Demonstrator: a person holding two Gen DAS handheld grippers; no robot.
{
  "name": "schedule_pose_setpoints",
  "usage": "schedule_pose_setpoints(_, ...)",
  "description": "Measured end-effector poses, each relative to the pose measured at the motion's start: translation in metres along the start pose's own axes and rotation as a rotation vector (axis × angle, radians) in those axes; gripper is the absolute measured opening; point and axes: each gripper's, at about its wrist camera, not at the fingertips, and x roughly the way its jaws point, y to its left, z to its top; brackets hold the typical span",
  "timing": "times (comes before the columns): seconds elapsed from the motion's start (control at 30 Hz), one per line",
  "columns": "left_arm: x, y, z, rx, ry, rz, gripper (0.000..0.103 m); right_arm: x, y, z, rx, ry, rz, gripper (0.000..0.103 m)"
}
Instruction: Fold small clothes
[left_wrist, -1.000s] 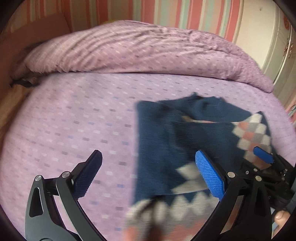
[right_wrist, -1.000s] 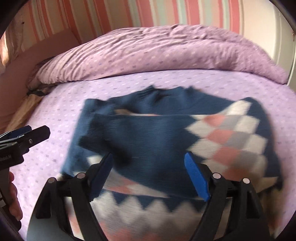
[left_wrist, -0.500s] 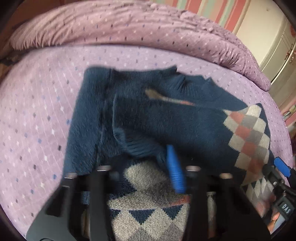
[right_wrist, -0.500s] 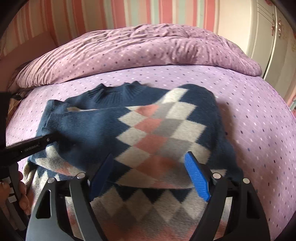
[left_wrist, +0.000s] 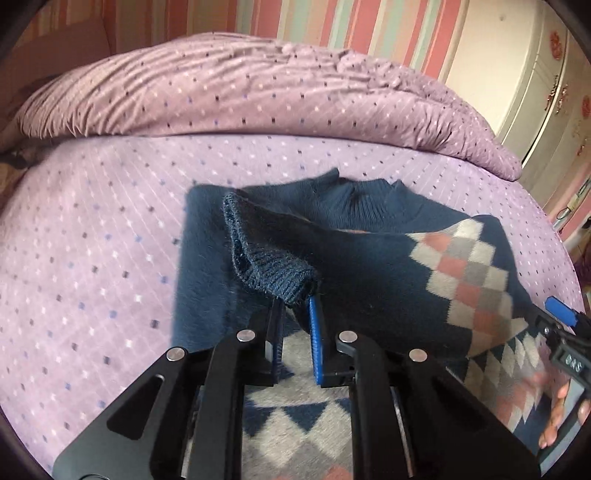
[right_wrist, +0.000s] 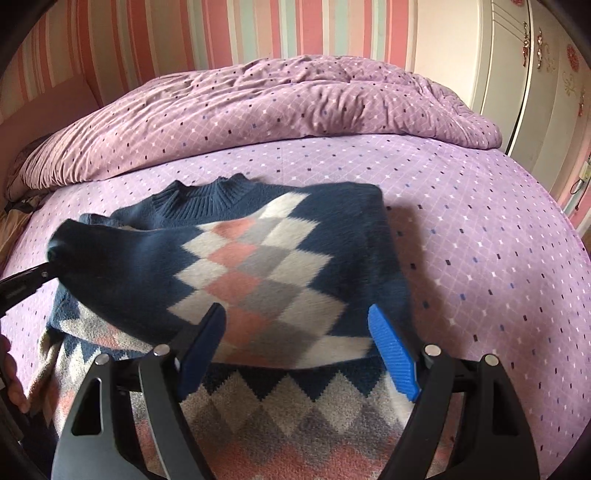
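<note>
Left gripper pinches the ribbed cuff of the sweater, its jaws just having closed on it. Right gripper hangs wide above the sweater's lower front. Sweater lies on the bed, collar apparently toward the duvet.

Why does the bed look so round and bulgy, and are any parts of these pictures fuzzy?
Left wrist view: the fisheye lens bows the bed and darkens the corners; the sweater is sharp, the hand at the right edge smeared. Right wrist view: same bulge; sunlight throws the sweater's shadow to its right; the sleeve is slightly soft.
</note>
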Motion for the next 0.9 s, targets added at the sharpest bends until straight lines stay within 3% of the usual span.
schedule_pose_setpoints(0.2,0.02,0.02,-0.026,0.04,0.065,0.011,0.012,0.004,0.0,-0.005,0.007,0.016,0.004,0.08)
schedule_pose_setpoints(0.3,0.031,0.02,-0.037,0.056,0.066,0.019,0.017,0.01,0.0,-0.01,0.008,0.044,0.008,0.08)
schedule_pose_setpoints(0.33,0.032,0.021,-0.037,0.044,0.055,0.021,0.027,0.011,0.0,-0.011,0.001,0.047,0.006,0.08)
schedule_pose_setpoints(0.37,0.032,0.023,-0.037,0.03,0.056,0.011,0.047,0.01,0.001,-0.012,-0.009,0.044,0.002,0.08)
schedule_pose_setpoints(0.4,0.03,0.025,-0.036,0.005,0.059,-0.032,0.053,0.009,0.002,-0.012,-0.019,0.042,-0.001,0.08)
schedule_pose_setpoints(0.43,0.026,0.025,-0.035,-0.006,0.052,-0.039,0.07,0.008,0.002,-0.012,-0.026,0.04,-0.003,0.08)
schedule_pose_setpoints(0.47,0.022,0.023,-0.034,0.0,0.041,-0.007,0.095,0.007,0.002,-0.011,-0.03,0.038,-0.004,0.08)
schedule_pose_setpoints(0.5,0.012,0.021,-0.033,0.022,0.012,0.051,0.1,0.005,0.002,-0.009,-0.036,0.033,-0.006,0.08)
schedule_pose_setpoints(0.67,-0.021,0.023,-0.026,0.044,-0.013,0.058,0.1,0.001,-0.002,-0.002,-0.056,0.018,-0.02,0.08)
schedule_pose_setpoints(0.77,-0.031,0.021,-0.012,0.022,-0.014,-0.049,0.1,0.001,-0.008,0.001,-0.054,0.014,-0.03,0.08)
schedule_pose_setpoints(0.9,-0.009,0.006,-0.002,0.021,0.016,-0.141,0.1,0.003,-0.017,-0.002,-0.035,0.023,-0.039,0.08)
